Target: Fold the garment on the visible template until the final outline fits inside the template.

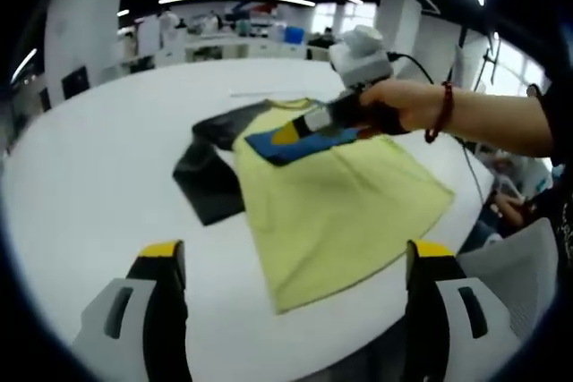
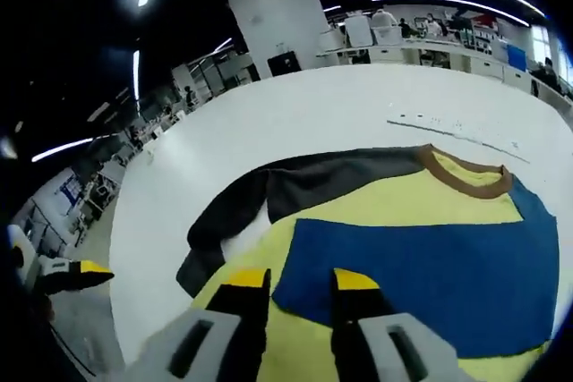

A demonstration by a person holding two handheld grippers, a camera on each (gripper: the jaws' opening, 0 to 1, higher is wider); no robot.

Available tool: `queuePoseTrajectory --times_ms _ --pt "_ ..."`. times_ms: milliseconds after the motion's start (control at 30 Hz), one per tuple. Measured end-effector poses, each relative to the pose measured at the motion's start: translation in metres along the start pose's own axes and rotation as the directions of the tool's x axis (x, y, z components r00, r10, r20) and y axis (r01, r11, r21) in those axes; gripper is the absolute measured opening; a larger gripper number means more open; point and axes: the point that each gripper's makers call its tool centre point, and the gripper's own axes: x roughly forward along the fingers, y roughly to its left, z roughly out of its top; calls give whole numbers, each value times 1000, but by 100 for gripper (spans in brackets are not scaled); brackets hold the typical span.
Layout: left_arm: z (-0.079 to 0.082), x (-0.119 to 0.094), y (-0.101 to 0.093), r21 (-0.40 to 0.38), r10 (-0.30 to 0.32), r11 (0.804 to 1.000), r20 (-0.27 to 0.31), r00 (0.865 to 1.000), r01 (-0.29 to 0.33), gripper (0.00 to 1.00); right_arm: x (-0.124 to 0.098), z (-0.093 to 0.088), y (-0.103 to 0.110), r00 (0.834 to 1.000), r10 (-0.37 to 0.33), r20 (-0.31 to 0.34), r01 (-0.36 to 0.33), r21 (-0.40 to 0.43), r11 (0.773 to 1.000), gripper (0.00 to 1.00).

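Shirt (image 1: 345, 207) flat on white surface (image 1: 98, 176), grey sleeve (image 2: 237, 207) out. Left hand-held gripper (image 1: 295, 261) spread wide, holding nothing. Right hand-held gripper (image 2: 300, 282) narrowly parted over the shirt; grip unclear.

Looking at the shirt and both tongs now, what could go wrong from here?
1. The right tongs sit low over the blue panel; closing there may pinch only one layer, or both.
2. The dark sleeve lies spread sideways and could stay outside the final outline.
3. The shirt's hem corner lies near the table edge and might slide off.
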Motion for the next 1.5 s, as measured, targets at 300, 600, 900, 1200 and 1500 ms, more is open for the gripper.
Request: queuePoseTrajectory --times_ms 300,600,900,1200,1500 --pt "3 3 -1 11 -2 1000 0 1000 2 99 -22 -2 -34 996 -92 10 92 16 996 75" --pt "5 3 -2 24 -4 1000 -4 1000 4 99 -52 1 -75 984 -169 49 169 10 986 93" --pt "10 6 -7 22 -8 1000 5 1000 8 99 -72 -9 -107 973 -226 36 223 87 971 95" --pt "12 9 -13 39 -24 999 1 1000 24 99 -87 -29 -131 967 -254 12 252 101 962 91" --pt "9 10 -13 49 -29 998 -15 999 30 99 -110 -43 -163 955 -297 23 293 107 950 82"
